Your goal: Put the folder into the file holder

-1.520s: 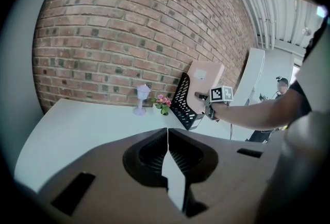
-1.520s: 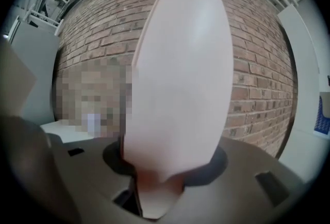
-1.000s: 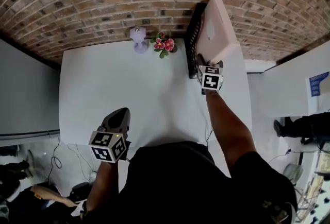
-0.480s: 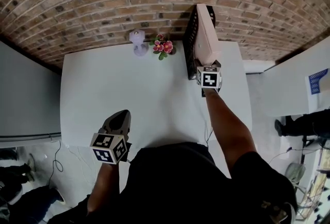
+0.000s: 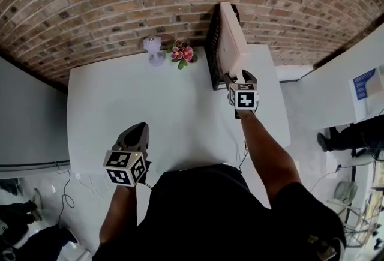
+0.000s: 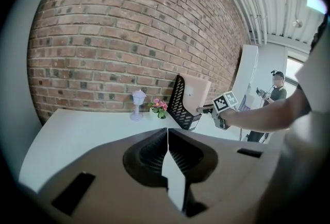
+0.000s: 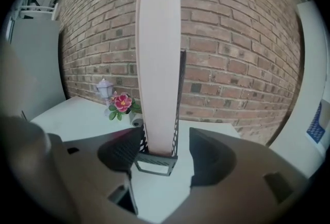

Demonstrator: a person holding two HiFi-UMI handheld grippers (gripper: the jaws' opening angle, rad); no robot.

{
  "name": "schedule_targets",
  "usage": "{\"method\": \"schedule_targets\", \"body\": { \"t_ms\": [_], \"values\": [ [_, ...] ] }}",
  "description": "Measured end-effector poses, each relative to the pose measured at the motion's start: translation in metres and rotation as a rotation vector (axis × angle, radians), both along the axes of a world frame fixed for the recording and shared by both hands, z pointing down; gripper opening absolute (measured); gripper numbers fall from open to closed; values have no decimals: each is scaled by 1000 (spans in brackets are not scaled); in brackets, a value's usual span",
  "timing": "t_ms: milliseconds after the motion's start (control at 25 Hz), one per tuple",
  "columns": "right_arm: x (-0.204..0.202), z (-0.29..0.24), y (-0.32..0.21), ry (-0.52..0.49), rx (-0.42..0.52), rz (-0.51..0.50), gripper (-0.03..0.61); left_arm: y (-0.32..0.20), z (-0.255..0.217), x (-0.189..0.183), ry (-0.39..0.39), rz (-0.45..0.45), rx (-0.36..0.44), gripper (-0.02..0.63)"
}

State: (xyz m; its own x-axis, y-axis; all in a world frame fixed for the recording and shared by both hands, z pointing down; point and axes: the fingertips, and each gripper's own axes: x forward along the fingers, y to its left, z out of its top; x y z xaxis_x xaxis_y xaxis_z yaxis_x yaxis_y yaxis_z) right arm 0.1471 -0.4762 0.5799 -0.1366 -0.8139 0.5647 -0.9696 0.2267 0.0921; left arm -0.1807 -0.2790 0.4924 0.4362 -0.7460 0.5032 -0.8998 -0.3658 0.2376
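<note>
A pale pink folder stands upright in the black mesh file holder at the table's far right, by the brick wall. My right gripper is just in front of the holder, open. In the right gripper view the folder rises from the holder straight ahead of the gripper, and neither pad touches it. My left gripper hovers over the table's near left edge, shut and empty. From its view the folder and holder are far off to the right.
A lilac lamp figurine and a small pot of pink flowers stand by the wall, left of the holder. The white table ends close to the holder's right. A person stands in the background.
The folder has gone from leaning right to upright in the holder. My right gripper has let go of it and drawn back a little. The left gripper has stayed put.
</note>
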Motion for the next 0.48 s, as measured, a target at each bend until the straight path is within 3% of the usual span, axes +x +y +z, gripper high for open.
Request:
{"method": "schedule_targets", "body": {
  "t_ms": [200, 480],
  "values": [
    [-8, -15, 48, -47, -2, -81, 273, -13, -12, 9, -9, 38, 47, 6],
    [-59, -59, 131, -171, 1, -329, 210, -23, -29, 34, -21, 104, 111, 6]
  ]
}}
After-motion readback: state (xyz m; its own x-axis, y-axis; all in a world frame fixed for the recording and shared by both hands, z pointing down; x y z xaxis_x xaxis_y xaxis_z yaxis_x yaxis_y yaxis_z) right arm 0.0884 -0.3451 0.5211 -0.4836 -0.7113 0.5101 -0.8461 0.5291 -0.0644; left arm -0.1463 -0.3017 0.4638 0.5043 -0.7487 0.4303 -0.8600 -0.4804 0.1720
